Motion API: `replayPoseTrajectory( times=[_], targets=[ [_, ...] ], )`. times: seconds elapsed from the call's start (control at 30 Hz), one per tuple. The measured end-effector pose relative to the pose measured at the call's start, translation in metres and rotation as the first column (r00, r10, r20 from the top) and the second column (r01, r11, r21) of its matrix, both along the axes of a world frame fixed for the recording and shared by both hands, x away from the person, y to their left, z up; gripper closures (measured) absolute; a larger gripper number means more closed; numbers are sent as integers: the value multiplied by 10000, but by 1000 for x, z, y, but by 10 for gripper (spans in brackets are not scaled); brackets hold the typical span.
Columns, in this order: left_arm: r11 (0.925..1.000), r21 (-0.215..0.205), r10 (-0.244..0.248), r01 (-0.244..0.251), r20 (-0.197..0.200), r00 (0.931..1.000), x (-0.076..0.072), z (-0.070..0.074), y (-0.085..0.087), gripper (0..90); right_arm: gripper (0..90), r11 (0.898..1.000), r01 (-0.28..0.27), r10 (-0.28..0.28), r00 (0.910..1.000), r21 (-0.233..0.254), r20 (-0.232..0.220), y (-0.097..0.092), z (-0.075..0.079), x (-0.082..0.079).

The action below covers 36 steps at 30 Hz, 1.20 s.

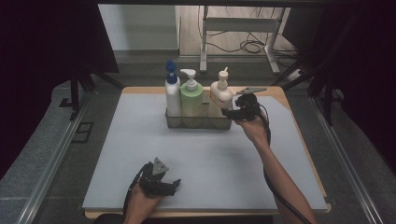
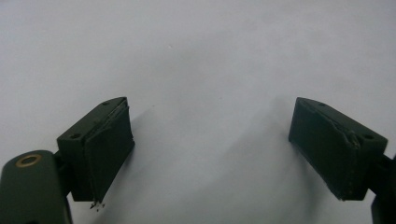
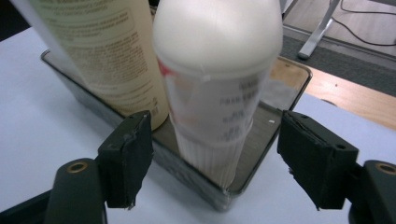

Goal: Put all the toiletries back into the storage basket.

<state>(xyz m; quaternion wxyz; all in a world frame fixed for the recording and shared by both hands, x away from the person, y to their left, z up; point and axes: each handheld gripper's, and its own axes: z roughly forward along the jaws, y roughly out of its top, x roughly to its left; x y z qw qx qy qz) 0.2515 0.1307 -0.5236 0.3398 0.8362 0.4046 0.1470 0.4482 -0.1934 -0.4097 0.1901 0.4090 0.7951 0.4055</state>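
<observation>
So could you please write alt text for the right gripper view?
The right gripper has its two black jaws open on either side of a cream pump bottle, without touching it. The bottle stands in a clear tray next to a pale green bottle, on a grey mat.

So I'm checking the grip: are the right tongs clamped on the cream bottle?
No, the right tongs stand open, both pads apart from the cream bottle in the tray.

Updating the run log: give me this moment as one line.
right gripper: open, at cream bottle, not gripping | bottle: upright in tray | left gripper: open, empty, over mat
</observation>
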Motion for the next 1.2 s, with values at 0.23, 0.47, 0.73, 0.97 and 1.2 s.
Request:
replayPoseTrajectory(
  times=[0.23, 0.47, 0.73, 0.97, 1.2],
  targets=[
    [10000, 5, -1, 1, -3, 10000, 0, 0, 0, 129, 343, 9999, 37, -34, 9998, 147, -179, -18, -3, -8],
    [10000, 18, 0, 0, -17, 10000, 0, 0, 0, 129, 624, 9982, 462, -431, 9961, 389, -771, -41, -10, -3],
    [10000, 29, -6, 6, -19, 10000, 0, 0, 0, 129, 878, 9985, 404, -376, 9965, 367, -749, -38, -19, 13],
    [10000, 35, -9, 9, -17, 10000, 0, 0, 0, 129, 898, 9988, 412, -391, 9961, 250, -797, -27, -24, 25],
    [10000, 30, -5, 6, -29, 10000, 0, 0, 0, 130, 898, 9987, 441, -417, 9954, 269, -857, -22, -27, 37]
  ],
)
